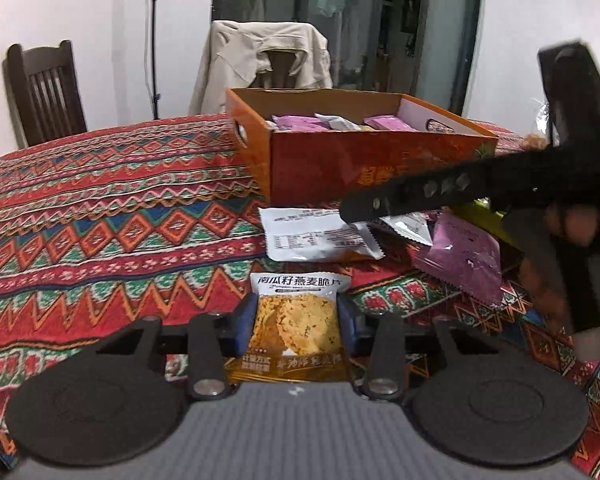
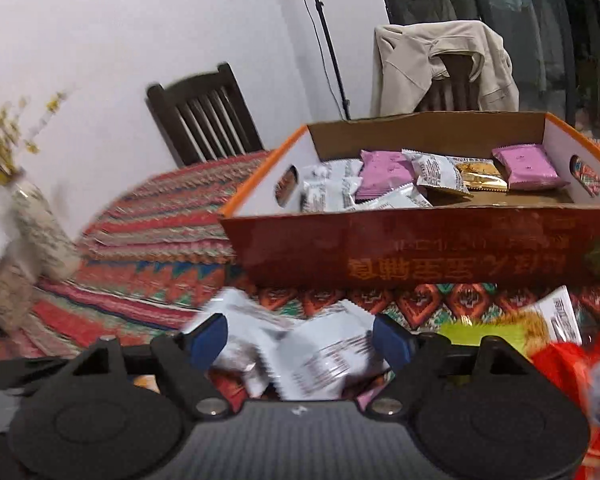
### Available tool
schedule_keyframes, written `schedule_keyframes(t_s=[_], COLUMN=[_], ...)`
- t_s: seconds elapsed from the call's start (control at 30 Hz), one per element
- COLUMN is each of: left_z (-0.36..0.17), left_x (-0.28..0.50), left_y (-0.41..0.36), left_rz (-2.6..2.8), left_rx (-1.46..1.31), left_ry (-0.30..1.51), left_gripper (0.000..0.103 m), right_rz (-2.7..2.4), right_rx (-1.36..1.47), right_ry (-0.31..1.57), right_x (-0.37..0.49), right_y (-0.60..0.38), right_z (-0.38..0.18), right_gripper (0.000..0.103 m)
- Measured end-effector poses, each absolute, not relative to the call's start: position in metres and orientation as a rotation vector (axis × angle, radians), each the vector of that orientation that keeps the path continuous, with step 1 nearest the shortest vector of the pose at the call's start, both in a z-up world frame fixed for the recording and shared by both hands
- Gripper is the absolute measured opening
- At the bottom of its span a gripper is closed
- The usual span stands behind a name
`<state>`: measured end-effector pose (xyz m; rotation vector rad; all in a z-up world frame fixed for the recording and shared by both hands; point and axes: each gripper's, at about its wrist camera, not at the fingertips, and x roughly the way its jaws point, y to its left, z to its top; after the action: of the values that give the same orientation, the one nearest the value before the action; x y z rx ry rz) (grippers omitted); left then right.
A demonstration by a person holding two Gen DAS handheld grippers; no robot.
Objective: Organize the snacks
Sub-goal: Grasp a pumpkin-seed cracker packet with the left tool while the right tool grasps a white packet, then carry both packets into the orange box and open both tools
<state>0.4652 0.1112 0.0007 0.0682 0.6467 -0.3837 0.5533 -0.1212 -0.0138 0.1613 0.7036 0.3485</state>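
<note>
Left gripper clamping the oat-crisp packet before the orange box, right gripper spread wide over white packets.

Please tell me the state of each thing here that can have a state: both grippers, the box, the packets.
left gripper: shut on the oat crisp packet.
right gripper: open, white packets between its fingers.
orange box: open on top, partly filled.
purple packet: lying loose on the tablecloth.
</note>
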Motion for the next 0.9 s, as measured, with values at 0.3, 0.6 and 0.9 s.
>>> schedule_keyframes(t_s=[0.3,0.6,0.9], left_z=[0.010,0.035,0.045], left_x=[0.468,0.432,0.404], left_y=[0.131,0.136,0.130], left_rz=[-0.307,-0.284,-0.269], left_rx=[-0.003,-0.067,-0.110], left_ry=[0.624,0.579,0.560], left_gripper=[0.042,0.042,0.042], right_rz=[0.343,0.467,0.503], right_rx=[0.162,-0.054,-0.088], right_ry=[0.673,0.689,0.669], right_x=[0.540,0.494,0.503], right_y=[-0.134,-0.128,-0.127], right_z=[-0.020,-0.015,-0.016], right_gripper=[0.061,0.063,0.079])
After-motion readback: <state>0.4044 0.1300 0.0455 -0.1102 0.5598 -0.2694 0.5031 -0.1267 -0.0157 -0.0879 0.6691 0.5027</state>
